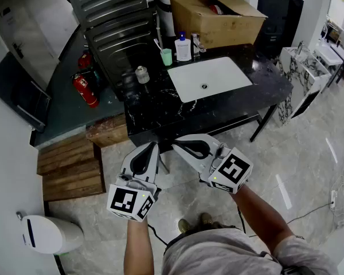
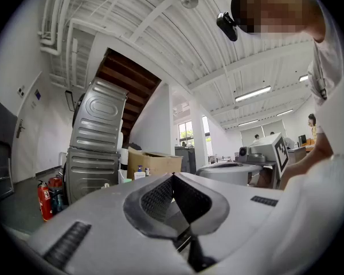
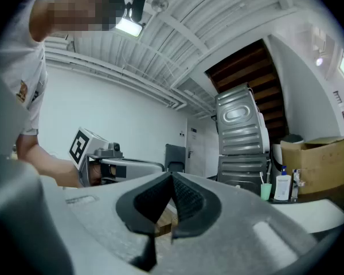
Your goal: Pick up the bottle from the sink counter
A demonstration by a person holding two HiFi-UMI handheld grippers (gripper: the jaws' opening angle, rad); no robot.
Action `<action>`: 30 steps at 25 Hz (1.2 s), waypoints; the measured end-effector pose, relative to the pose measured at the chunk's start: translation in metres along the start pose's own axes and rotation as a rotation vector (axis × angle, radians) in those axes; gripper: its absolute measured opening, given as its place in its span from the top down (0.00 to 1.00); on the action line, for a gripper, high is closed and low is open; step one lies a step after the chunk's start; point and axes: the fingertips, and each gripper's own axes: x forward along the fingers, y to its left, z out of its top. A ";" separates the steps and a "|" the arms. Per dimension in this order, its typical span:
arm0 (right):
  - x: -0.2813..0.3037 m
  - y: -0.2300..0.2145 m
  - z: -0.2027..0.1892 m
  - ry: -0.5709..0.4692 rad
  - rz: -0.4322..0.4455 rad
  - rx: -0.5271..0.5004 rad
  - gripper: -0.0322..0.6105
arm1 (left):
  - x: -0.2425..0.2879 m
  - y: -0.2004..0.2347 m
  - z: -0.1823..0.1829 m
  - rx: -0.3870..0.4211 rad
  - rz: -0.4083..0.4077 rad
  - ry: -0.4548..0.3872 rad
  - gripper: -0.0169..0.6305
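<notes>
The bottle (image 1: 182,48), white with a blue pump top, stands upright at the back of the black marble sink counter (image 1: 160,105), left of the faucet (image 1: 196,42). It shows small and far off in the left gripper view (image 2: 139,169) and in the right gripper view (image 3: 283,187). Both grippers hang side by side in front of the counter's near edge, well short of the bottle. My left gripper (image 1: 154,145) (image 2: 172,177) is shut with nothing in it. The right gripper (image 1: 175,143) (image 3: 172,177) is also shut and holds nothing.
A green cup (image 1: 167,56) with a toothbrush stands left of the bottle, a small grey jar (image 1: 141,74) further left. The white basin (image 1: 209,78) fills the counter's middle. A cardboard box (image 1: 218,13) sits behind. Fire extinguishers (image 1: 86,87), wooden pallets (image 1: 69,165) and a ribbed metal cabinet (image 1: 114,24) lie to the left.
</notes>
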 end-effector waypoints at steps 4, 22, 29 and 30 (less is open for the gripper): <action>0.004 0.003 0.000 0.006 -0.006 -0.004 0.95 | -0.003 0.005 -0.004 0.005 -0.014 -0.007 0.97; 0.057 0.009 -0.003 0.015 -0.066 -0.020 0.95 | -0.019 0.069 -0.006 0.011 -0.050 -0.026 0.97; 0.076 -0.007 -0.007 0.026 -0.087 -0.025 0.95 | -0.015 0.097 -0.009 0.015 -0.050 -0.021 0.97; 0.079 -0.011 -0.007 0.025 -0.087 -0.027 0.95 | -0.012 0.101 -0.009 0.016 -0.048 -0.018 0.97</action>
